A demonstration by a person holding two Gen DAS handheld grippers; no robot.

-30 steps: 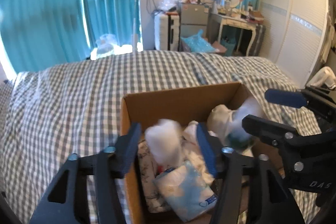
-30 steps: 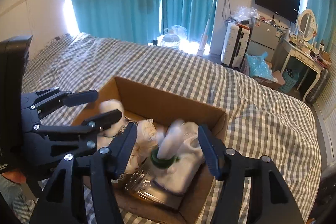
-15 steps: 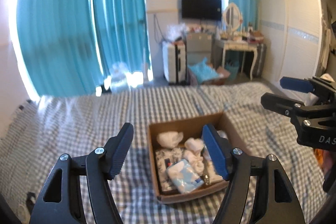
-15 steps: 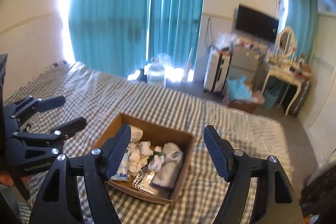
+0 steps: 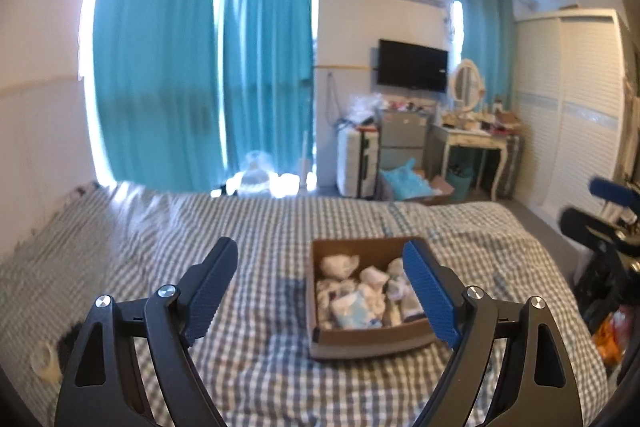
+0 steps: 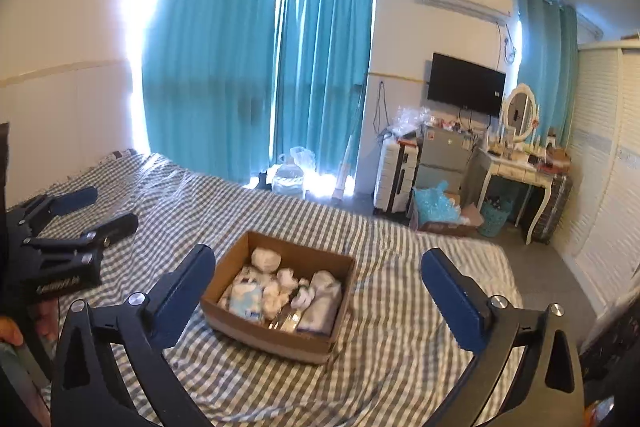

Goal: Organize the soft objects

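An open cardboard box (image 5: 362, 341) sits on the checked bed (image 5: 260, 227). It holds several white soft items, among them a blue-and-white tissue pack (image 5: 352, 309). The box also shows in the right wrist view (image 6: 276, 339), with the soft items (image 6: 280, 287) inside. My left gripper (image 5: 320, 279) is open and empty, held well back from and above the box. My right gripper (image 6: 318, 277) is open and empty, also well back from the box. The left gripper shows at the left of the right wrist view (image 6: 100, 211).
Teal curtains (image 5: 200, 75) hang behind the bed. A wall TV (image 5: 412, 67), a dressing table (image 5: 476, 139), a suitcase (image 5: 356, 163) and a white wardrobe (image 5: 572, 107) stand at the far right. A small roll (image 5: 44, 357) lies on the bed's left.
Both grippers have pulled far back and up from the box, which now looks small. A second ago their fingers were right over the box's contents. Both grippers have opened wider.
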